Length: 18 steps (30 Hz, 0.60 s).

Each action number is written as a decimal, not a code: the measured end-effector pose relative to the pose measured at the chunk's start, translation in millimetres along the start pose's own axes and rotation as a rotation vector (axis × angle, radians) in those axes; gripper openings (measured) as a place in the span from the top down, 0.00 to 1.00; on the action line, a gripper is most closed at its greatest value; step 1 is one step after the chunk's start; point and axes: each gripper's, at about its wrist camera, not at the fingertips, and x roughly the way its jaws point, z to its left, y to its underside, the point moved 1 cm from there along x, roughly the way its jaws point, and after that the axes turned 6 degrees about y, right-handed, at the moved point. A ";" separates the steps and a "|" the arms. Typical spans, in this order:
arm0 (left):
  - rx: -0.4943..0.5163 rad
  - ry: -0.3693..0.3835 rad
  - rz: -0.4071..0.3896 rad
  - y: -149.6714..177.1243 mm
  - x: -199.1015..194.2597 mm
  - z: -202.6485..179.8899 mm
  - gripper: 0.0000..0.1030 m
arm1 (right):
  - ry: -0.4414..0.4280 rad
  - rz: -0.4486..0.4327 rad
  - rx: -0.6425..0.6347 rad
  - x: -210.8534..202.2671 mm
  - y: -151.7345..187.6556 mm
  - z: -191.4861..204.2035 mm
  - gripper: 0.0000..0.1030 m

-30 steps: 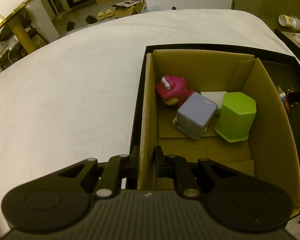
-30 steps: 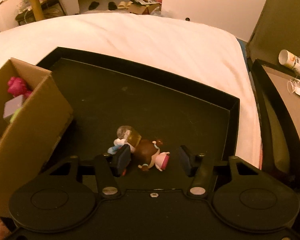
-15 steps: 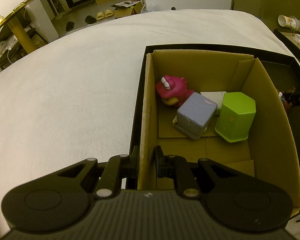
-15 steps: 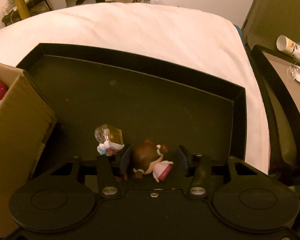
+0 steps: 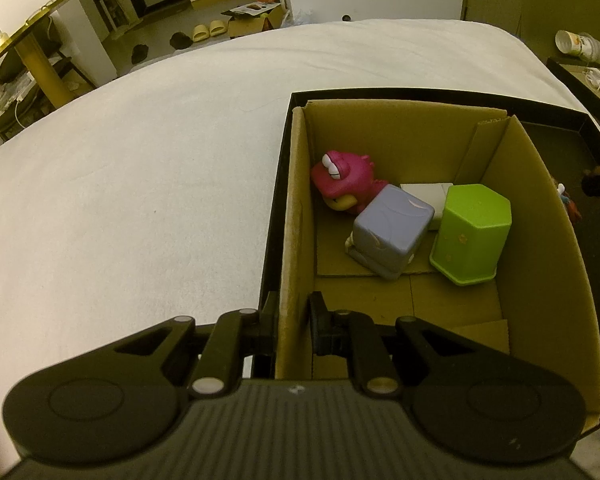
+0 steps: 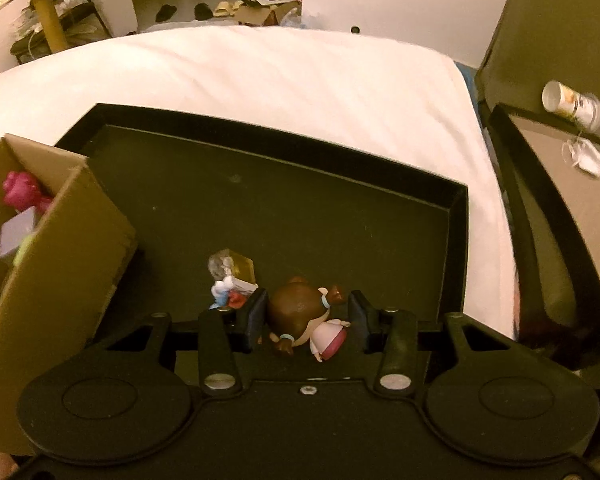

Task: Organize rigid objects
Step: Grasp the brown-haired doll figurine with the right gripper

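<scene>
Two grips: your left gripper [image 5: 293, 322] pinches the cardboard box [image 5: 290, 216] wall, your right gripper [image 6: 307, 316] clamps the brown-haired doll [image 6: 296, 314] above the black tray [image 6: 458, 220]. Beyond, pink toy [image 5: 342, 180] lies boxed.

Left gripper [image 5: 293, 322] was angled steeply down, jaws clamped tight on the cardboard box [image 5: 288, 240] wall, one finger on each side. Right gripper [image 6: 307, 316] tilted down about the same, jaws closed around the brown-haired doll figure [image 6: 298, 312], both pads against it.
</scene>
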 end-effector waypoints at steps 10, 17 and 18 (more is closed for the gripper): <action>-0.008 0.016 -0.007 1.0 -2.5 3.8 0.87 | -0.024 -0.068 -0.053 -34.9 -14.7 17.5 0.58; -0.009 0.021 -0.011 1.8 -2.9 4.8 0.88 | -0.046 -0.101 -0.096 -52.5 -24.7 33.5 0.58; -0.009 0.022 -0.012 1.6 -3.2 4.9 0.88 | -0.049 -0.105 -0.101 -54.5 -25.9 35.7 0.58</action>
